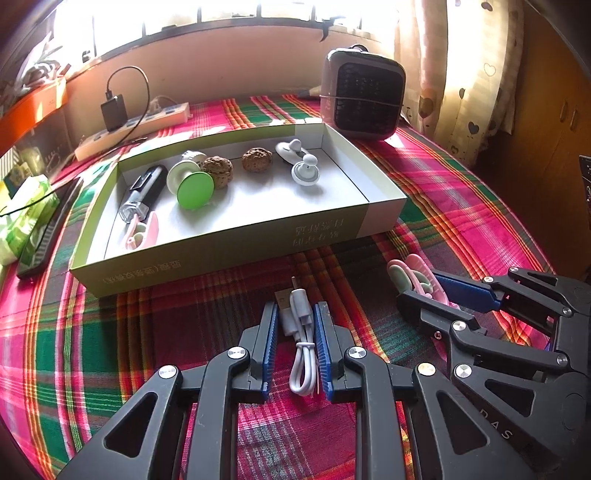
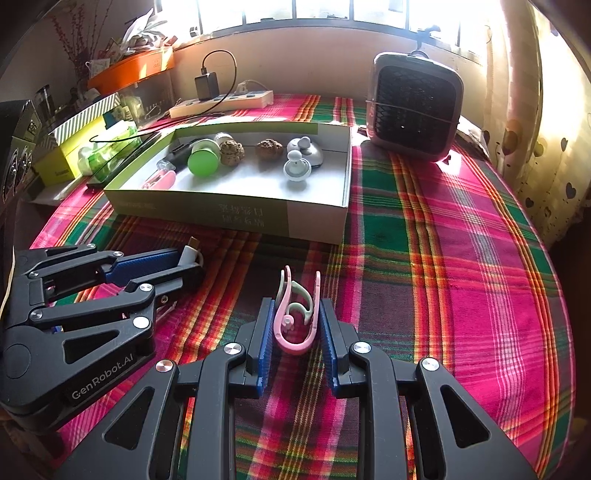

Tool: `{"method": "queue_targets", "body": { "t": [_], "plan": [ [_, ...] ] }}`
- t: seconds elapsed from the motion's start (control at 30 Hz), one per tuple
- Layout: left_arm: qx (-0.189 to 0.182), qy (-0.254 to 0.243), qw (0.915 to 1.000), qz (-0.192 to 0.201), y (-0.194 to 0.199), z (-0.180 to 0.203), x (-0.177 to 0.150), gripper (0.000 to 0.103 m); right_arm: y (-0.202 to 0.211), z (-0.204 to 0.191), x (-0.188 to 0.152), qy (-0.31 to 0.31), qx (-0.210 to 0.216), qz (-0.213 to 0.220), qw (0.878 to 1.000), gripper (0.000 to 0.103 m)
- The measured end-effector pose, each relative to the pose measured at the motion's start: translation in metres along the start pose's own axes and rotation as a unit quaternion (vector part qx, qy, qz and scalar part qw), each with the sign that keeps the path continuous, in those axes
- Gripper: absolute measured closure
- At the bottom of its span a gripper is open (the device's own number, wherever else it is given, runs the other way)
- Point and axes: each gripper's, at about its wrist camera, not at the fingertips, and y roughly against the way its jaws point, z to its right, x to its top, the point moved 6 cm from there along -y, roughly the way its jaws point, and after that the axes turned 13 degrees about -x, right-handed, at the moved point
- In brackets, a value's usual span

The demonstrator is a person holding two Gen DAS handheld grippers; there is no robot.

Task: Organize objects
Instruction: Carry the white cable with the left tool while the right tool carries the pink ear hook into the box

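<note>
Cable (image 1: 301,332) ends seemingly behind gripper (image 1: 295,314)

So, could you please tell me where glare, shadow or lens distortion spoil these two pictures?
Left wrist view: the window is blown out white, the curtain glows, and the box edges bow from the fisheye. Right wrist view: the window is likewise overexposed, the heater front is backlit and dark, and the plaid cloth lines curve toward the dark corners.

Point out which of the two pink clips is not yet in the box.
The pink clip gripped by the right tool, over the plaid cloth. The other lies in the box's near-left corner.
</note>
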Motion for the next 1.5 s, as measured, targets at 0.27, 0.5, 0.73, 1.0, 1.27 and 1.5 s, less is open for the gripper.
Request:
{"method": "queue_targets", "body": {
  "t": [0.27,0.5,0.73,1.0,1.27,1.5],
  "plan": [
    [0.002,0.003,1.0,0.008,0.006,0.002,-0.003,0.085,0.003,-0.003,0.001,-0.005,0.006,0.007,1.0,0.078],
    [0.003,0.003,0.9998,0.02,0.015,0.003,-0.001,0.085,0.007,-0.007,0.004,-0.003,0.012,0.014,1.0,0.078],
    [0.008,0.009,0.9994,0.033,0.023,0.0,0.003,0.085,0.009,-0.01,0.007,0.0,0.016,0.019,1.0,0.078],
    [0.008,0.008,0.9991,0.041,0.028,0.001,0.005,0.085,0.014,-0.01,0.012,-0.001,0.014,0.028,1.0,0.078],
    [0.01,0.014,0.9984,0.054,0.037,-0.006,0.012,0.085,0.018,-0.012,0.022,0.003,0.015,0.04,0.999,0.078],
    [0.008,0.029,0.9972,0.069,0.047,-0.018,0.026,0.085,0.023,-0.013,0.038,0.005,0.019,0.058,0.998,0.078]
  ]
}}
